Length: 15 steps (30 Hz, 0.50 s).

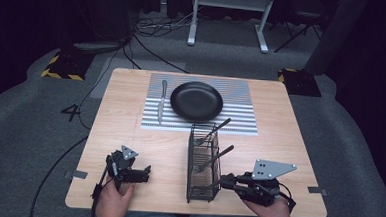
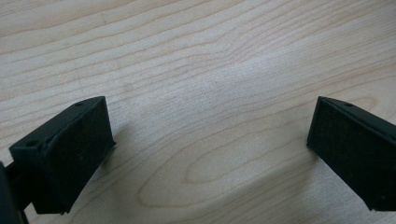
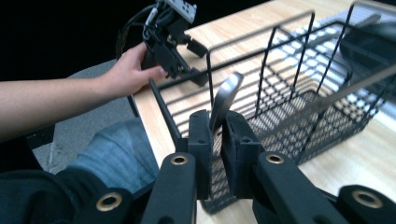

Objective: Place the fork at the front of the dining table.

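- The right claw point(image 3: 217, 140) pinches a utensil handle point(image 3: 224, 100) at the near end of the wire caddy point(image 1: 203, 161).
- The left claw point(image 1: 145, 173), left of the caddy, is spread over bare desk point(image 2: 210, 93).
- Beyond the caddy lie a black plate point(image 1: 196, 101) and a knife point(image 1: 162, 102).

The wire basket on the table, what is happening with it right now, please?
A person works at a wooden table with a gripper in each hand. The right gripper is shut on the handle of a utensil that stands in the black wire basket; two more utensils lean in the basket. The left gripper rests open over bare wood. Farther back, a knife and a black plate lie on a striped mat.
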Each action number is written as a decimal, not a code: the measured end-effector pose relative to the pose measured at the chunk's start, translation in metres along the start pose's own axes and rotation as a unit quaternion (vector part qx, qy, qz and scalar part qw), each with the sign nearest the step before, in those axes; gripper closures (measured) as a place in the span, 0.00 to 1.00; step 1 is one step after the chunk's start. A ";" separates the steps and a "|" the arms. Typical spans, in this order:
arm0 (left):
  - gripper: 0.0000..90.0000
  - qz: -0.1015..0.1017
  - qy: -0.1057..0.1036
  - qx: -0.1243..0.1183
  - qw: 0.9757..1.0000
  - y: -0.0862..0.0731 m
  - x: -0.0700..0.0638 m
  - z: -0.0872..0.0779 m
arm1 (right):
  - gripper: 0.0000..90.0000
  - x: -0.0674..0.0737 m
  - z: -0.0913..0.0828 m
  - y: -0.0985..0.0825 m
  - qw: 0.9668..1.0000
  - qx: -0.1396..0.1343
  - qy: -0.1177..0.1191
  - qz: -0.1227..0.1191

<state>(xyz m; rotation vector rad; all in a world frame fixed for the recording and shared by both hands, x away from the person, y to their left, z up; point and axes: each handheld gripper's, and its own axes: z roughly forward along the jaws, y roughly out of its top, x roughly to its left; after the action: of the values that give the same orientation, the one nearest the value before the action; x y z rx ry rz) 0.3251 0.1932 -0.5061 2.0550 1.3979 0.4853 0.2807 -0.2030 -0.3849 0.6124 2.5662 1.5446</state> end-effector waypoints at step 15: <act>0.00 0.000 0.000 0.000 1.000 0.000 0.000 0.000 | 0.96 0.001 -0.003 0.031 0.999 -0.029 0.002 -0.027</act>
<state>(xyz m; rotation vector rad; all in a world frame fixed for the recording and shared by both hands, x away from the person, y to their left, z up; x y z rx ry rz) 0.3251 0.1931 -0.5062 2.0545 1.3979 0.4856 0.2878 -0.1920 -0.3569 0.5298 2.5098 1.5972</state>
